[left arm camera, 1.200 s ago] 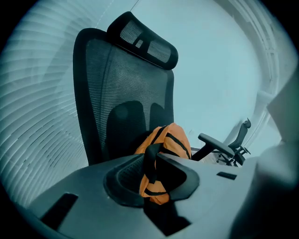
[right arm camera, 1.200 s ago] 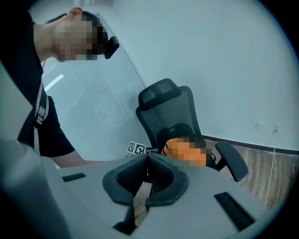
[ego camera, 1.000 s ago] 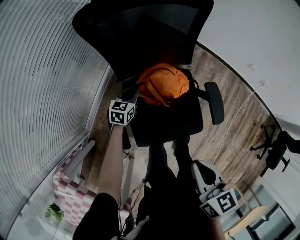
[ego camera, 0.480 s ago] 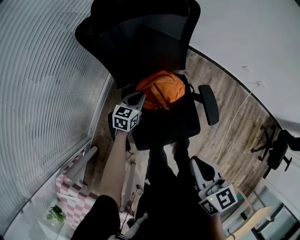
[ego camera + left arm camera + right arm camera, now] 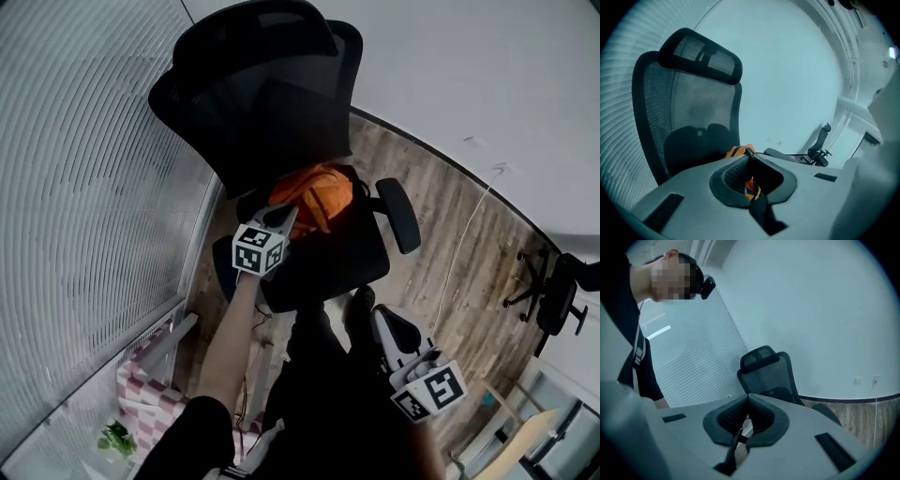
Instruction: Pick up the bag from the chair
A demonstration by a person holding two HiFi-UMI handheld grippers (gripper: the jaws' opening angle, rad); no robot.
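An orange bag [image 5: 314,195] is at the back of the black office chair's seat [image 5: 328,255], against the mesh backrest [image 5: 253,103]. My left gripper [image 5: 283,216] is at the bag's left edge, its marker cube just below it. In the left gripper view its jaws [image 5: 749,154] are shut on a dark strap of the bag, with orange fabric [image 5: 736,151] showing past them. My right gripper [image 5: 377,317] hangs low at the right, away from the chair. Its jaws [image 5: 746,399] are shut with nothing between them, and the chair [image 5: 771,376] stands beyond them.
A wall of white blinds [image 5: 84,187] runs along the left. The chair's right armrest [image 5: 398,216] sticks out over the wood floor. A white cable [image 5: 469,234] lies on the floor, and another black chair [image 5: 558,295] stands at the far right. A checkered pink object [image 5: 150,394] is at the lower left.
My left gripper has closed in on the bag's left side and risen; the bag looks drawn up and narrower. The right gripper has risen a little.
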